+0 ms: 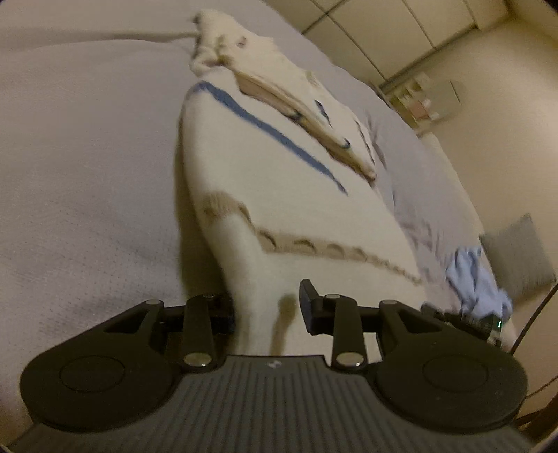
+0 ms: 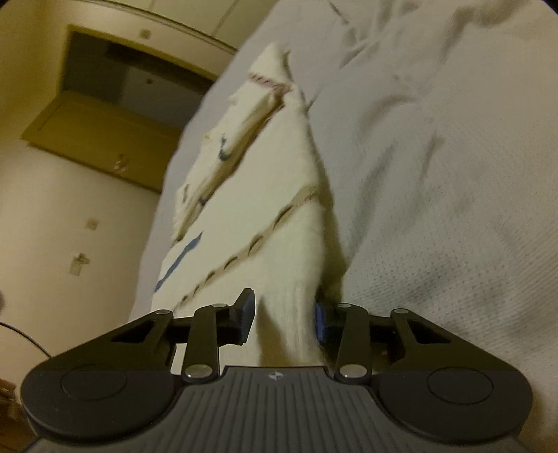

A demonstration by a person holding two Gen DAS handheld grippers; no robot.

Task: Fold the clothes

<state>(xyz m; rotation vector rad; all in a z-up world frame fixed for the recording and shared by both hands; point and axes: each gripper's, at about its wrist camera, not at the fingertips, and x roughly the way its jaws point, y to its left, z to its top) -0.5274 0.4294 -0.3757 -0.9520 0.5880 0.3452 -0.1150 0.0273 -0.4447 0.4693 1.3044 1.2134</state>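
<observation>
A cream knit sweater [image 1: 279,195] with a blue diagonal stripe and a tan cable band lies stretched along the pale bed cover [image 1: 87,174]. Its near edge rises into my left gripper [image 1: 266,310], which is shut on a bunched fold of the knit. In the right wrist view the same sweater [image 2: 279,209] runs away from me. Another part of its near edge is pinched between the blue pads of my right gripper [image 2: 284,320], which is shut on it. Both views are slightly blurred by motion.
A crumpled light blue garment [image 1: 477,278] lies near the bed's right edge, beside a grey cushion [image 1: 519,254]. Wardrobe doors [image 1: 383,31] and a shelf [image 1: 422,101] stand beyond. In the right wrist view, a wall and a doorway [image 2: 115,90] lie left of the bed cover [image 2: 436,209].
</observation>
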